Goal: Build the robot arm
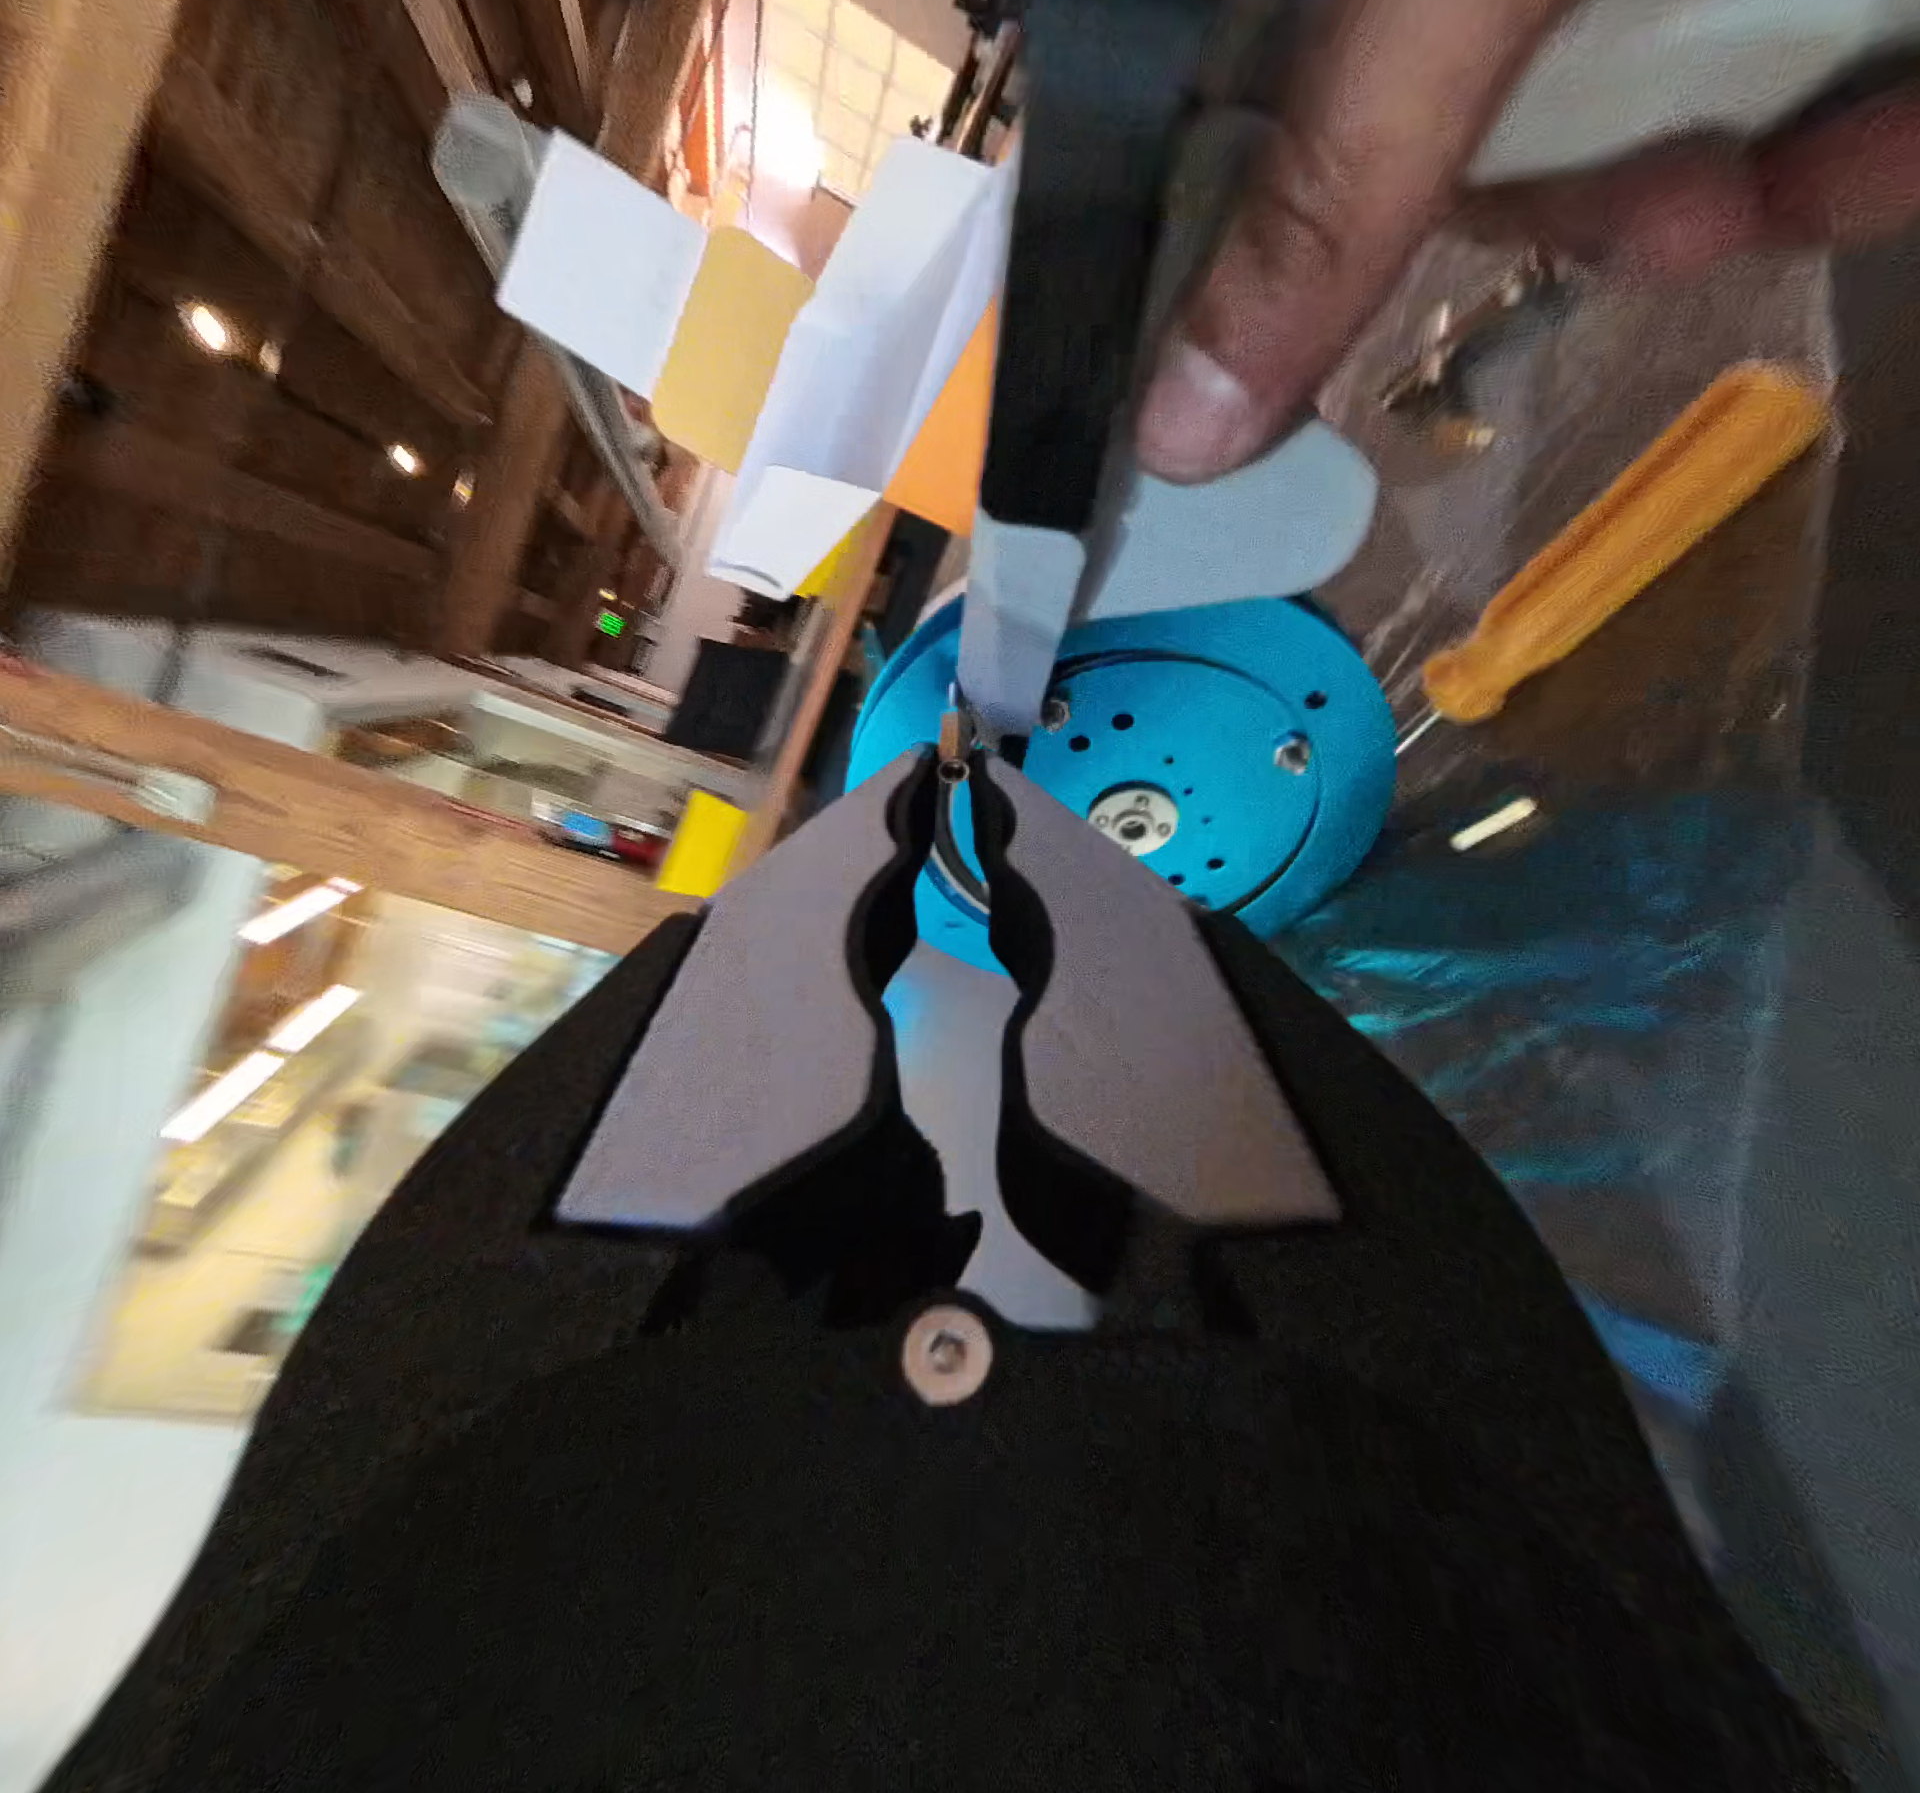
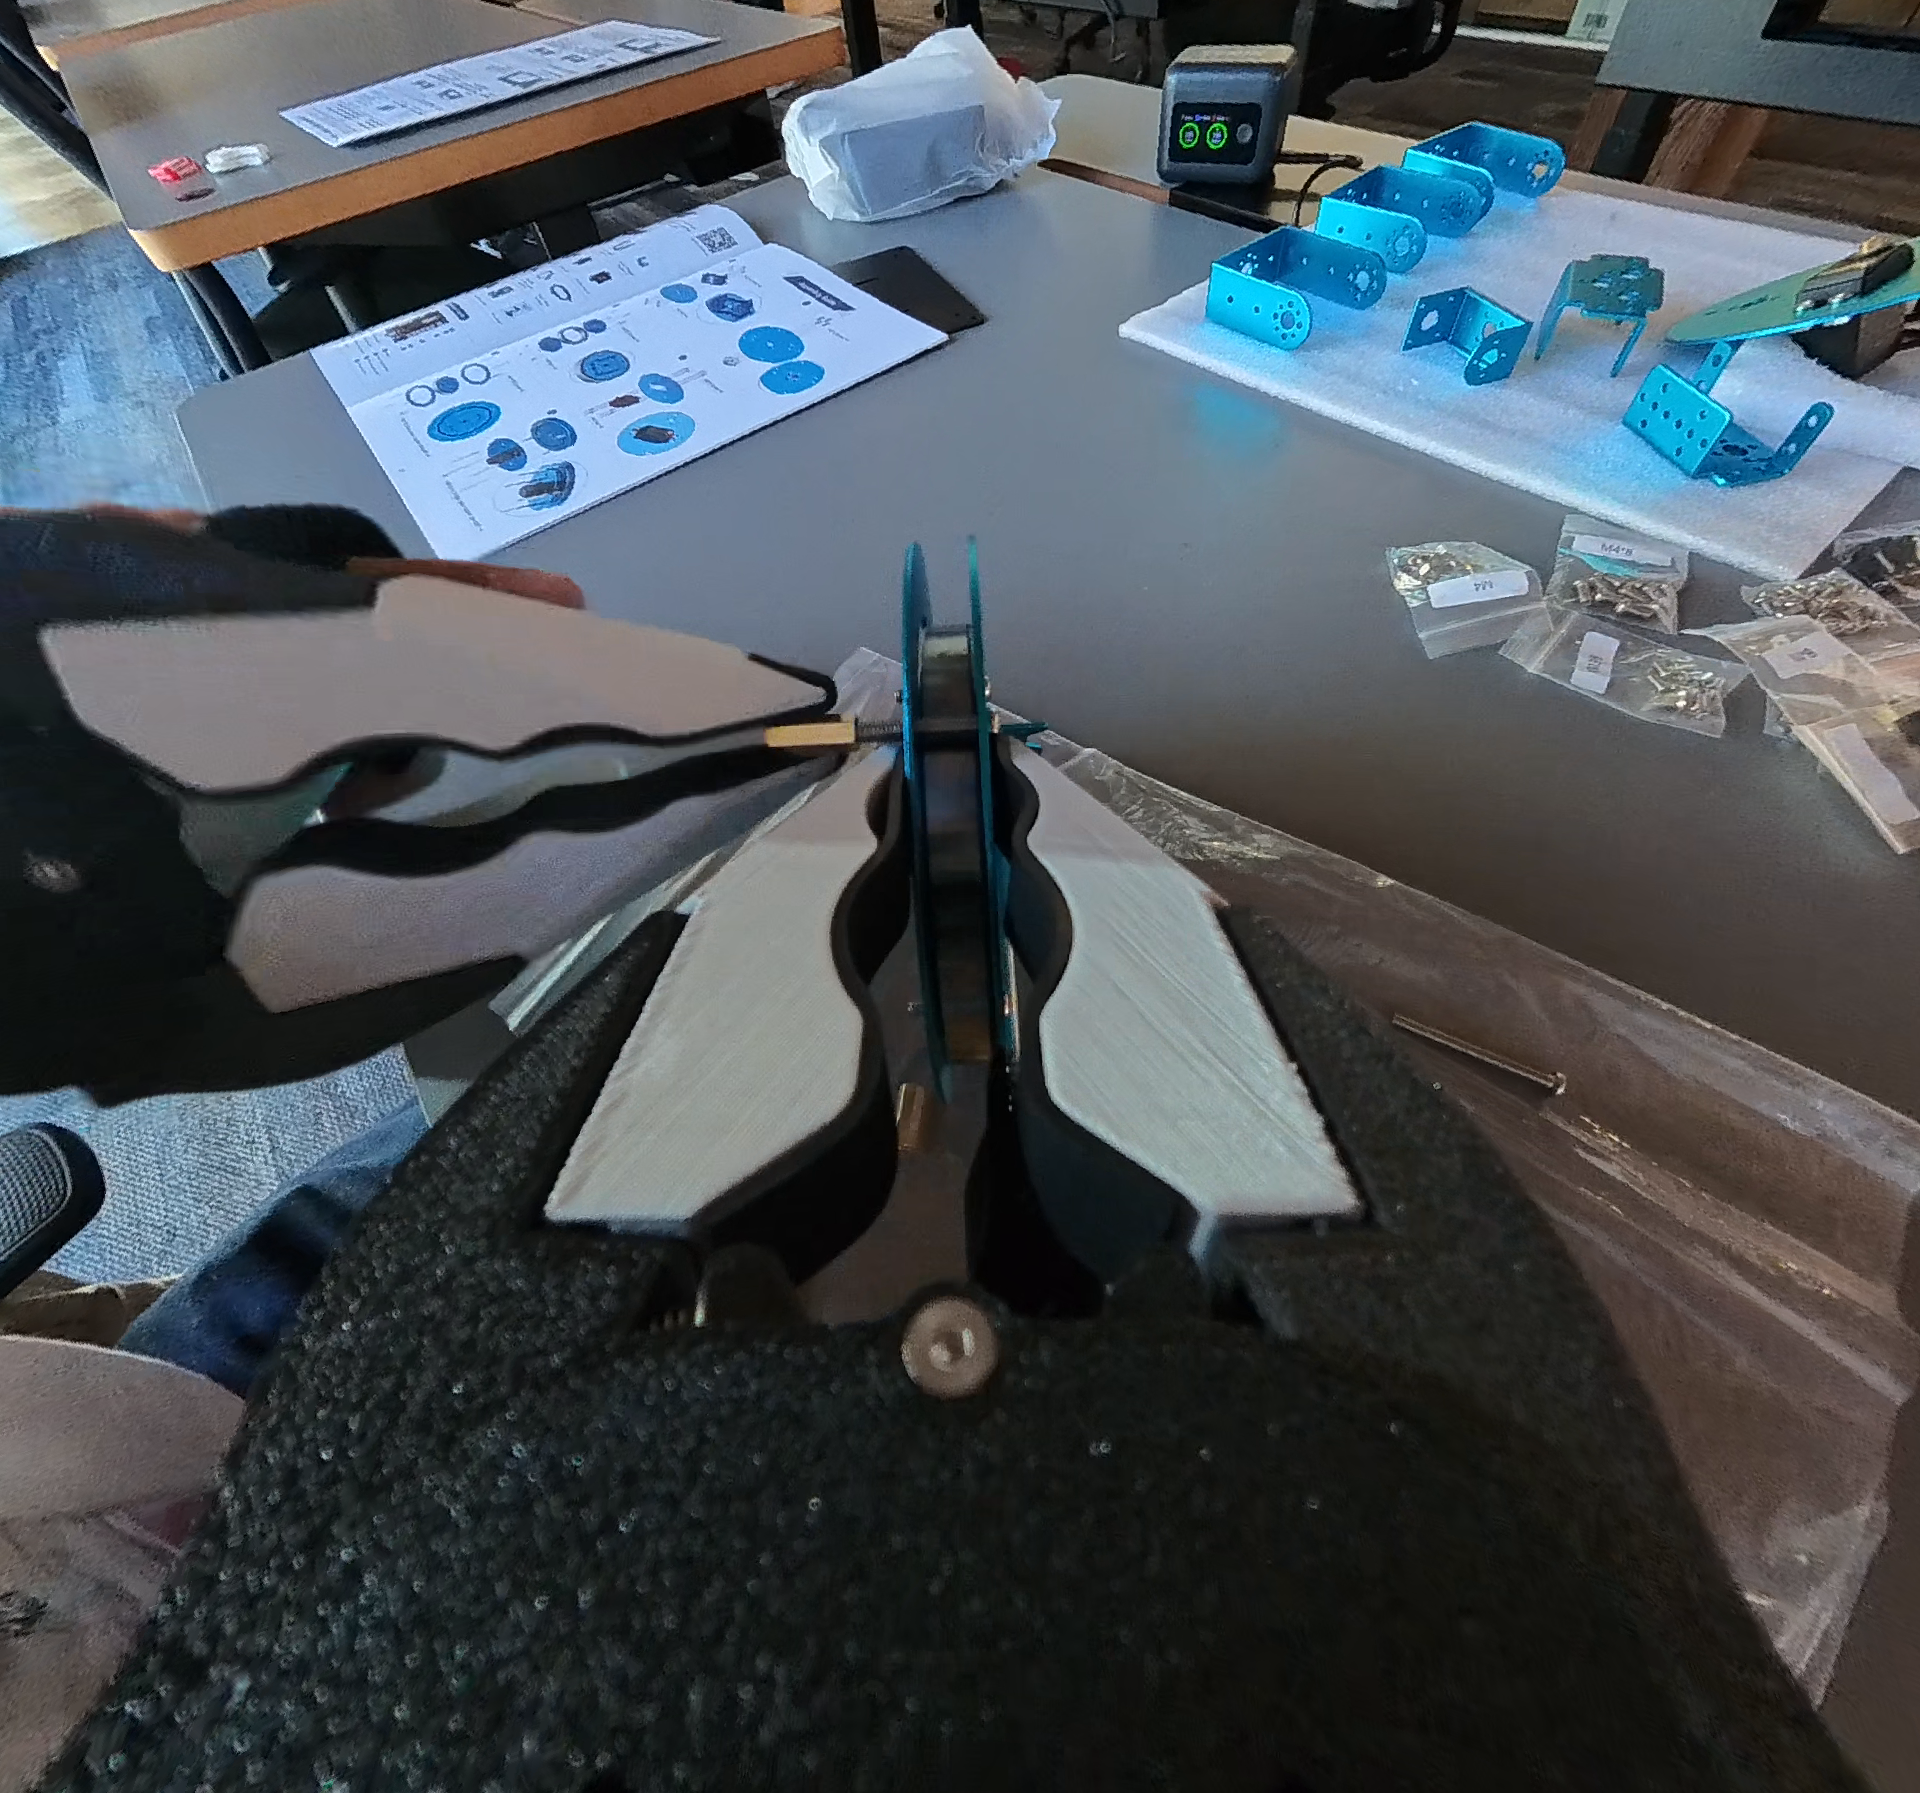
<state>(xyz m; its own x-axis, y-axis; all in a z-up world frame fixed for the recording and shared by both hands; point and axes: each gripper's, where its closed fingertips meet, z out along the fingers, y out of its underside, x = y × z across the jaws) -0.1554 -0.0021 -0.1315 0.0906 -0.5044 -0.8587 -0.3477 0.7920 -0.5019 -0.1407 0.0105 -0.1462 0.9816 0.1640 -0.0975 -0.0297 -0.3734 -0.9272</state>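
Observation:
My right gripper (image 2: 945, 756) is shut on a blue round disc assembly (image 2: 940, 663), two blue plates with a black part between them, held edge-on above the grey table (image 2: 1195, 538). My left gripper (image 2: 821, 717) comes in from the left, shut on a small brass standoff (image 2: 808, 735) whose threaded end touches the left blue plate. In the left wrist view the left gripper (image 1: 954, 761) pinches the standoff (image 1: 954, 733) at the rim of the blue disc (image 1: 1195, 756). The right gripper (image 1: 1013, 694) and a person's hand (image 1: 1299, 237) reach down from above.
An open instruction booklet (image 2: 623, 361) lies ahead on the left. A white foam sheet (image 2: 1507, 424) with several blue brackets and bags of screws (image 2: 1621, 621) lie on the right. A long screw (image 2: 1475, 1052) rests on clear plastic. An orange-handled screwdriver (image 1: 1621, 538) lies nearby.

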